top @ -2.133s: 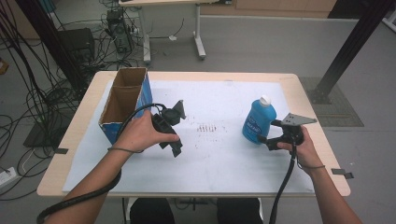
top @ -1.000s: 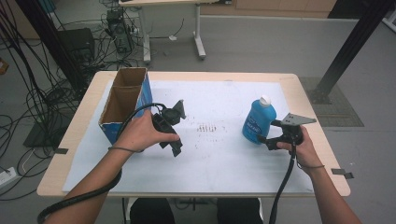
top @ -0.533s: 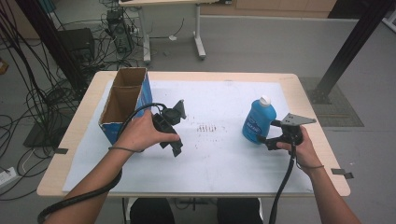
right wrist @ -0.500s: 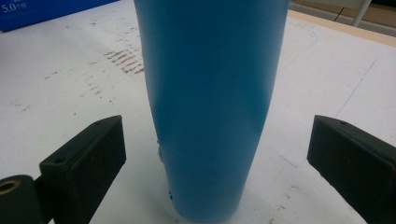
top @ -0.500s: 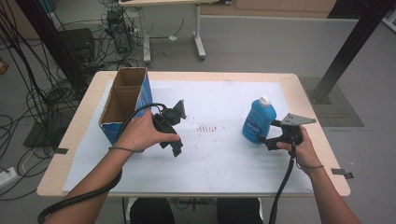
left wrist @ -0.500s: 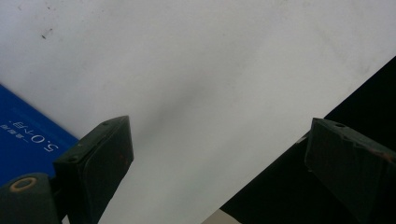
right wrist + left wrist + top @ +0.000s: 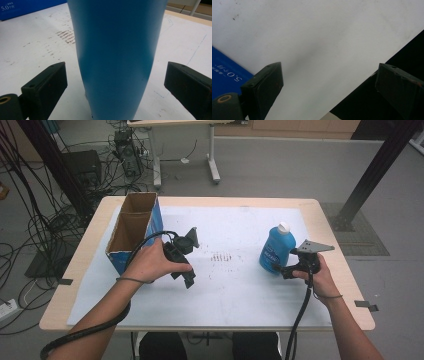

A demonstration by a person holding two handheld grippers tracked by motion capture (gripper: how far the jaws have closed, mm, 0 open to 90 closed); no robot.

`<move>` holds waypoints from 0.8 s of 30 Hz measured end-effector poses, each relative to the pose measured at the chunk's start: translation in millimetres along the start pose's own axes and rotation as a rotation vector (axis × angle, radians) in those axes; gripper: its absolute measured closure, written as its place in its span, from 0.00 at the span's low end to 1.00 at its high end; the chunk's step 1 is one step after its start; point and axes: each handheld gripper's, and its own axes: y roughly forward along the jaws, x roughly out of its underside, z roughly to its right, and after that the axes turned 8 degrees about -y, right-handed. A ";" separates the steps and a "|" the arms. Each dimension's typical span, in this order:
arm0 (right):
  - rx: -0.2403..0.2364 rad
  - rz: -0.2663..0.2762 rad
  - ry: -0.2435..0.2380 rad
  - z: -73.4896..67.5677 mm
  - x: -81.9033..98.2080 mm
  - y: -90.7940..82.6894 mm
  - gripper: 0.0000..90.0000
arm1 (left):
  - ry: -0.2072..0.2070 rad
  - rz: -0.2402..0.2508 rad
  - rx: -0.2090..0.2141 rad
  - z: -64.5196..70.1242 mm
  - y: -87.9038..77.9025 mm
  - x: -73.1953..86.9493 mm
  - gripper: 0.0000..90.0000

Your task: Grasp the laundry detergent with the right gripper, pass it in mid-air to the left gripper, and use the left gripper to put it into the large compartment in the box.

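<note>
A blue bottle (image 7: pixel 276 247) with a white cap stands upright on the right of the white sheet (image 7: pixel 235 295). My right gripper (image 7: pixel 278 269) is at its base on the near side. In the right gripper view the bottle (image 7: pixel 115 50) rises between the two wide-apart jaws of that open gripper (image 7: pixel 115 85), with a gap on each side. A hand holds my left gripper (image 7: pixel 192 260) just right of an open cardboard box (image 7: pixel 131 227) with blue sides. This gripper (image 7: pixel 329 82) is open over bare sheet with nothing between its jaws, and the blue box wall (image 7: pixel 227 77) is at the left.
Brownish smudges (image 7: pixel 223 257) mark the middle of the sheet. The wooden table edge (image 7: pixel 210 322) runs along the near side. Cables (image 7: pixel 30 235) lie on the floor to the left, a second table's legs (image 7: pixel 212 165) stand behind, and a black post (image 7: pixel 372 175) rises at the right.
</note>
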 end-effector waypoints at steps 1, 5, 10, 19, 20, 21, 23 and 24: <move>0.000 0.002 0.000 -0.1 0.5 0.5 0.05 | -0.001 -0.002 -0.003 -0.4 0.1 -0.2 0.09; -0.004 0.009 0.005 -0.3 2.3 3.6 0.05 | -0.004 -0.002 -0.001 -1.4 1.0 -0.1 0.09; -0.003 0.027 0.014 -0.9 5.8 7.1 0.05 | -0.002 -0.002 0.003 -2.0 1.1 -0.6 0.09; -0.004 0.062 0.043 -1.5 13.0 10.8 0.09 | 0.003 0.000 0.000 -1.0 -0.4 -2.3 0.09; -0.003 0.064 0.044 -1.8 13.3 11.1 0.10 | 0.000 0.002 0.000 -0.5 -0.4 -2.2 0.09; -0.002 0.064 0.043 -1.9 13.3 11.2 0.10 | 0.002 0.002 0.000 -0.3 -0.6 -2.3 0.09; 0.003 0.070 0.044 -2.3 14.2 10.9 0.12 | 0.000 0.004 0.001 -0.3 -0.4 -2.0 0.09; 0.004 0.073 0.045 -2.3 14.8 10.9 0.13 | 0.000 0.003 -0.001 -0.1 -0.4 -2.2 0.09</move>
